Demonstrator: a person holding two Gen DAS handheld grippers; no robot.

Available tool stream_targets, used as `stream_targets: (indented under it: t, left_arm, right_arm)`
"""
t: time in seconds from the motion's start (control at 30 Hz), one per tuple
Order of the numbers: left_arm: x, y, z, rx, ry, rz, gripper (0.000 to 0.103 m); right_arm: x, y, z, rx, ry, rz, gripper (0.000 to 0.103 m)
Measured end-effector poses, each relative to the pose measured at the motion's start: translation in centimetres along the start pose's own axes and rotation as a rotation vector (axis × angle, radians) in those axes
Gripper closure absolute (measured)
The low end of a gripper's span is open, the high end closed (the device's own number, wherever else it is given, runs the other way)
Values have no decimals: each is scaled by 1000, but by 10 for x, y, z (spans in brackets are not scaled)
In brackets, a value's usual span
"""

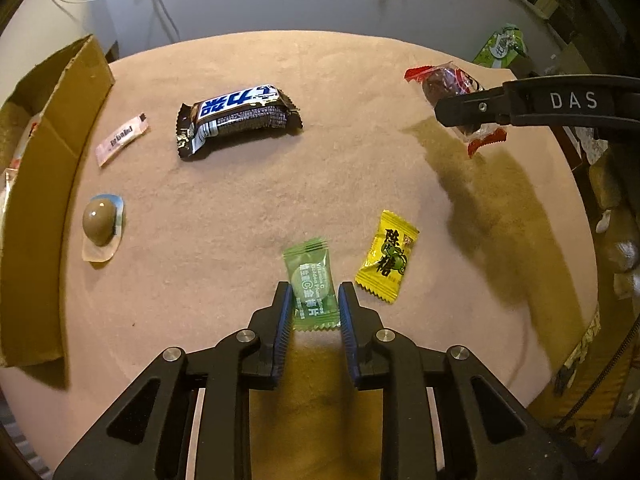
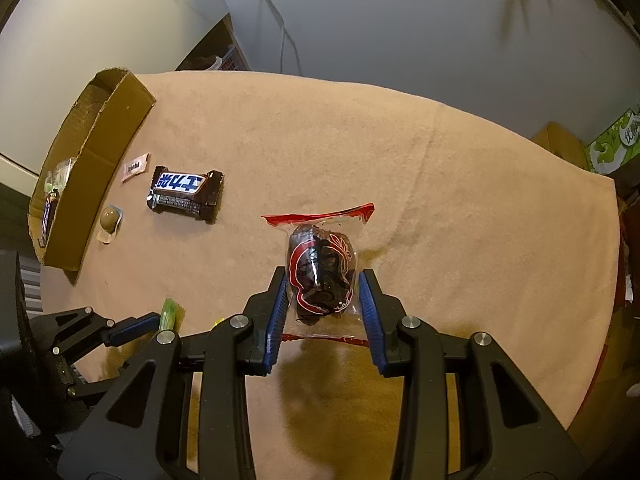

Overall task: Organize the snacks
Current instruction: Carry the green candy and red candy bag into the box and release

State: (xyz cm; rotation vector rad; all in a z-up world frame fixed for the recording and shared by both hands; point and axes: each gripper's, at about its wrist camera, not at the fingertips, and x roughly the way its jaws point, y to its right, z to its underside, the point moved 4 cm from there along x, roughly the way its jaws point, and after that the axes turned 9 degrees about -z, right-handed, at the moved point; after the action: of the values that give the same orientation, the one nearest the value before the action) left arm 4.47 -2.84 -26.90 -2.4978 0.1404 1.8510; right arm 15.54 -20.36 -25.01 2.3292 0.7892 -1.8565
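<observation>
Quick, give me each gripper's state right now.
Left gripper: open, green candy between its pads.
Right gripper: shut on red-edged dried-fruit packet.

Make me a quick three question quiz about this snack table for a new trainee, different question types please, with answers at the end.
1. True or false: the chocolate bar lies inside the cardboard box.
2. Multiple choice: what sits between the left gripper fingers? A) yellow candy B) green candy packet C) pink sachet
3. Fill in: the right gripper is shut on a clear packet with ____ edges.

Key
1. False; it lies on the tan tablecloth beside the box.
2. B, the green candy packet; the yellow candy lies beside it.
3. Red: the red-edged packet.
</observation>
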Motion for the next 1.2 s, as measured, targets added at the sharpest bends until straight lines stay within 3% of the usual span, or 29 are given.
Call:
stream_targets:
  t: [0.07,0.27,0.4,0.63,0.7,0.77,0.87,1.03,1.2]
  left_arm:
    - [-3,-4,0,-12,4,10,91]
    - [-16,-30,-3,-40,25,26,98]
    - [-18,-41,-8,-90,24,51,99]
    - [-11,-38,-5,-75,11,45,99]
    - [-7,-33,-7,-59,7,26,95]
    - [-3,-31,-8,-58,13,-4,86]
    - [-3,-33,-9,-65,23,-1,86]
    - [2,-27,-7,-23,18,-8,86]
    - [8,-6,-14,41,36,-60,86]
  right_arm:
    - [-3,1,-1,-4,3,-2,66]
    - [-7,-8,-6,-20,13,-7,66]
    - [-10,-16,-9,-37,14,-11,66]
    - [-11,-25,-15,-55,20,-5,66]
    - [-12,-27,-14,-57,20,-8,66]
    - [-13,-26,-12,-56,20,-9,66]
    - [-14,-22,-10,-41,22,-12,66]
    - [-11,-15,-8,-24,16,-17,66]
    - [-10,-14,-8,-23,16,-20,66]
